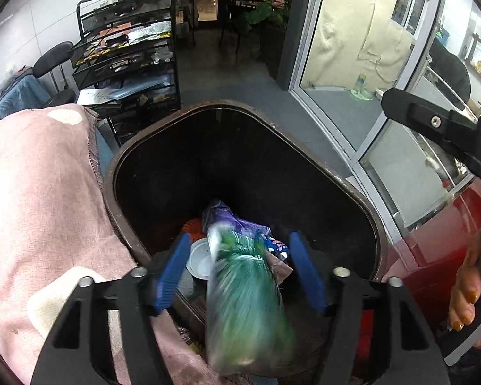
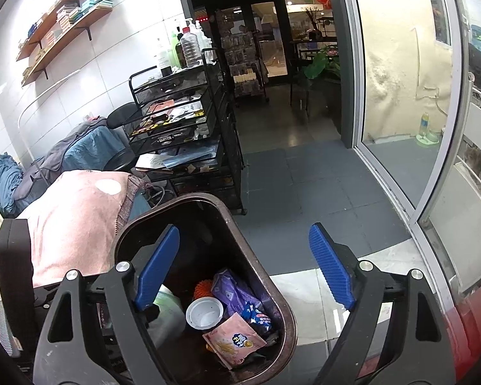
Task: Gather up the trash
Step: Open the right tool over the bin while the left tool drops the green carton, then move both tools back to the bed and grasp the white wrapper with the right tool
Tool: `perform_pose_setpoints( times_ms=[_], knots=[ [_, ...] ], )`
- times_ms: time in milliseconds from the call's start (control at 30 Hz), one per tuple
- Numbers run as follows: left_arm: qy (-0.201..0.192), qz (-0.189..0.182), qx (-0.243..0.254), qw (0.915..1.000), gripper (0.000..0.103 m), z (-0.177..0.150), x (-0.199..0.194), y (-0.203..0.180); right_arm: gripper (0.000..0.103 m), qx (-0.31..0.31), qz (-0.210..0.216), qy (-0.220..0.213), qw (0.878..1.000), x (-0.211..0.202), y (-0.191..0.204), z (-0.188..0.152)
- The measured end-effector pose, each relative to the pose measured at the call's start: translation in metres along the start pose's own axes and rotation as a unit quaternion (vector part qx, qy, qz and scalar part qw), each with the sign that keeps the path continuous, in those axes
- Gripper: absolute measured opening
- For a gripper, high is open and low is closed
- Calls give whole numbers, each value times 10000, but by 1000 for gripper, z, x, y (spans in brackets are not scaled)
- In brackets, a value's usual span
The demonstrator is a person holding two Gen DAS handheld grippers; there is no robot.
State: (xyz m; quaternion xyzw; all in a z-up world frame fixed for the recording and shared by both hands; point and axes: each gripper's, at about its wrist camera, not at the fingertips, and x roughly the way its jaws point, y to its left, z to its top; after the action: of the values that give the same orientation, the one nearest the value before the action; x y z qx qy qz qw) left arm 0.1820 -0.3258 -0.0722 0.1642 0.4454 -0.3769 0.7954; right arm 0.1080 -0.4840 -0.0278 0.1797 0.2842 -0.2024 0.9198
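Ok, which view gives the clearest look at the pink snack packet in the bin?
The right wrist view: the pink snack packet lies sharp and unobstructed atop the trash in the brown bin. In the left wrist view a blurred green bottle between the left gripper's fingers hides almost all of it.

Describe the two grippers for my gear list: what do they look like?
Both match. The left gripper and right gripper each have a black plastic frame with slotted cut-outs and silver round bolt heads. Each finger carries a flat blue ribbed pad. In the left view, a black bar of the right one shows a cross-head screw. No cables or sleeves are visible.
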Motion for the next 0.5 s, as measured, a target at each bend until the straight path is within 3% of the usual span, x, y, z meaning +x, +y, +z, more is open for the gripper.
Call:
perform_pose_setpoints(
  times_ms=[200, 500],
  knots=[
    [-290, 38, 93, 9995, 76, -3, -13, -3, 88, 8, 0, -47, 10000, -1, 1, -1],
    [-1168, 136, 198, 9929, 89, -19, -71, -4, 92, -46, 247, -112, 9996, 0, 7, -5]
  ],
)
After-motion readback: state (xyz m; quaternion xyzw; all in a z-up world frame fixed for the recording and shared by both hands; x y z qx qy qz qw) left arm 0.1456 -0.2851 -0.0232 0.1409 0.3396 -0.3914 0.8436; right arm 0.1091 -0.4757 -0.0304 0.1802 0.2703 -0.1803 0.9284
